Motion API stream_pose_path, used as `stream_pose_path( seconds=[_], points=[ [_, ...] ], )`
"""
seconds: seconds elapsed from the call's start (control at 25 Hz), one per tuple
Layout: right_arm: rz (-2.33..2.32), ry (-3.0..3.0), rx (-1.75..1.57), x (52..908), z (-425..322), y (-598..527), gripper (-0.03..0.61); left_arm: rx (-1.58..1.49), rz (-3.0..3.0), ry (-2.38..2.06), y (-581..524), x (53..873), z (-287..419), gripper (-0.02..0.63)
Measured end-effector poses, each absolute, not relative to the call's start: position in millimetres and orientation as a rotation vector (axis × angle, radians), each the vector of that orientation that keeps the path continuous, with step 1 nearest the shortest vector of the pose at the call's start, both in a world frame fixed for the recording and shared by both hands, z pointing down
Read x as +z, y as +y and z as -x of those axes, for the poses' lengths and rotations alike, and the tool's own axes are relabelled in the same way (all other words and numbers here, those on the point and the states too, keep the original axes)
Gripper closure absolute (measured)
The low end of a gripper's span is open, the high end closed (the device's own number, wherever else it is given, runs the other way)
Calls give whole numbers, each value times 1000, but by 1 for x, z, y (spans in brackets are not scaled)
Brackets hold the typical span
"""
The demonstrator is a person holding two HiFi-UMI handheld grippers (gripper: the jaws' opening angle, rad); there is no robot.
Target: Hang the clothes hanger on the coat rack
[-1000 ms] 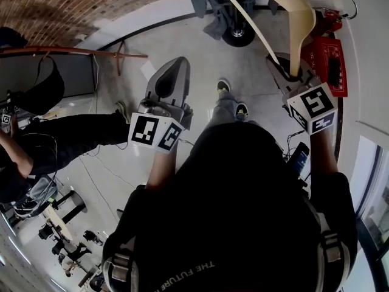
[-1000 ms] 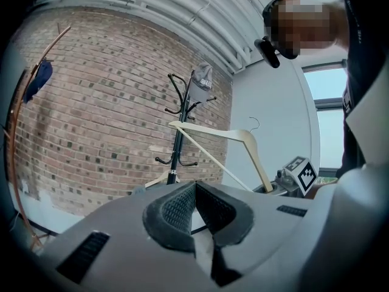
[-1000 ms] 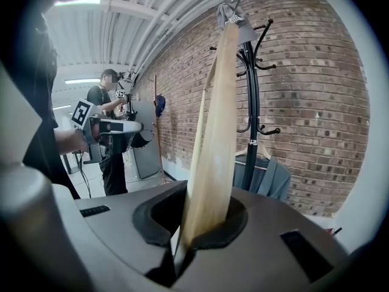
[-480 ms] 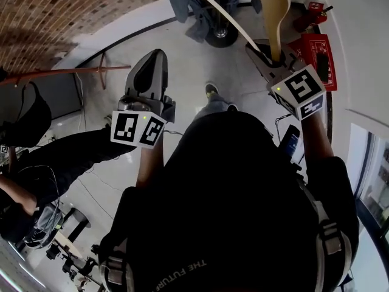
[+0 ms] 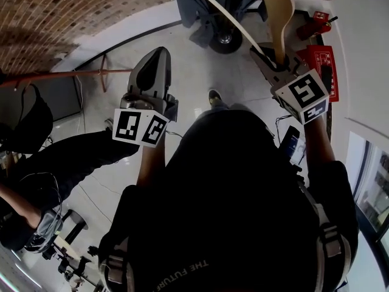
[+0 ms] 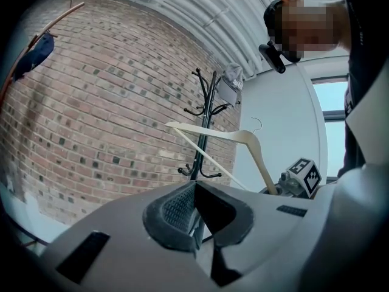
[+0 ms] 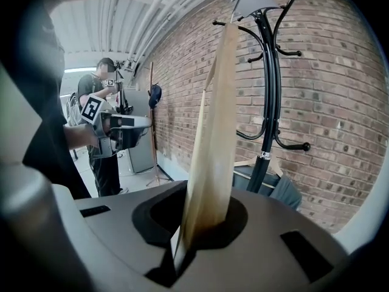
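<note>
A pale wooden clothes hanger (image 5: 281, 11) stands up out of my right gripper (image 5: 273, 56), which is shut on the lower end of one arm (image 7: 216, 132). The black coat rack (image 7: 270, 84) stands just right of the hanger, in front of the brick wall, with its curved hooks at the level of the hanger's top. The left gripper view shows the rack (image 6: 206, 120) behind the hanger (image 6: 243, 140), whose wire hook points up beside the rack. My left gripper (image 5: 152, 72) is shut with nothing in it, held apart to the left.
A brick wall (image 5: 73, 11) runs behind the rack, and a white wall with a red box (image 5: 322, 59) is on the right. Grey clothes (image 5: 194, 5) hang low by the rack's base (image 5: 226, 38). A person in dark clothes (image 5: 67, 151) sits at the left.
In the head view both grippers have drifted a little left and up. The hanger is still held in the right gripper, and the left gripper is still shut and empty.
</note>
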State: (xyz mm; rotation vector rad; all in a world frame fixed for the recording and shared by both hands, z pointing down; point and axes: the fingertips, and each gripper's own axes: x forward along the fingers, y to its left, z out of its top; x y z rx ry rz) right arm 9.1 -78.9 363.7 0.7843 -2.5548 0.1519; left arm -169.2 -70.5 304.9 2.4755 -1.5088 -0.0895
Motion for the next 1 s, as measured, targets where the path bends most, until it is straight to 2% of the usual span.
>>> stream_pose_path(
  seconds=[0.52,1.0],
  points=[
    [-744,-2509,165,381,6,-97,549,-95,-2457,-1506,-97,309,190,600],
    [-516,-2378,133,439,3,-140,549,-105,-2446,-1564,-150,301,186,600]
  ],
)
